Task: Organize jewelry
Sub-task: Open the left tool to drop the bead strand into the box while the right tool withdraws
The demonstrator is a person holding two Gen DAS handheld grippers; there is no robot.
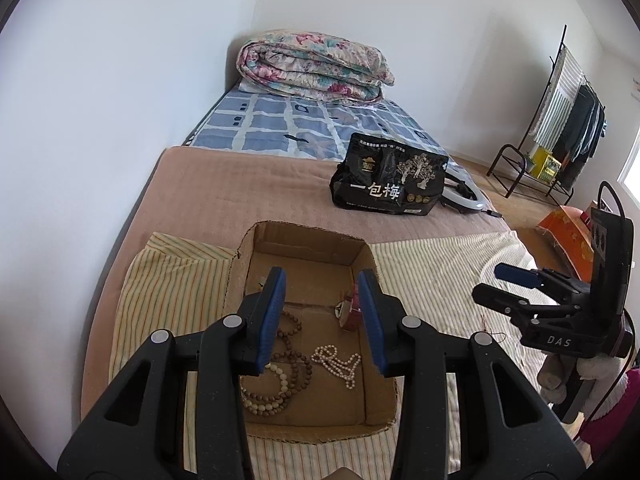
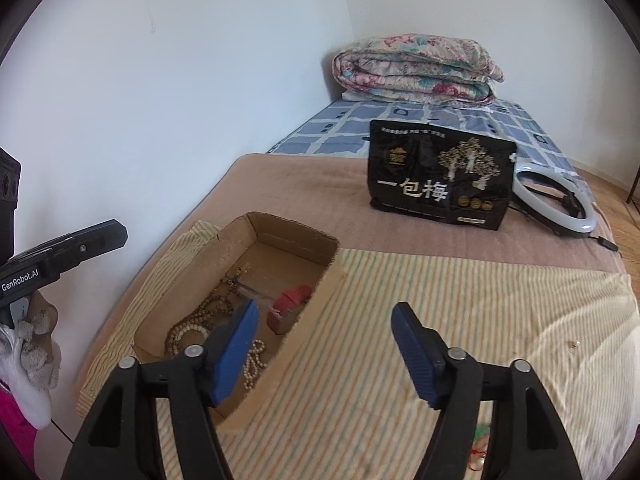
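Soft, even daylight fills both views, brightest at the overexposed window edge [image 1: 632,168] on the far right of the left wrist view. Shadows are faint: a dim patch inside the shallow brown cardboard box [image 1: 256,256] and under the glossy black snack bag [image 2: 440,176], whose surface catches mild sheen. Fisheye bending curves the plain white walls [image 2: 200,80] and darkens the corners (a black vignette rings each frame). The near blue-padded black gripper fingers [image 2: 236,352] look slightly soft.
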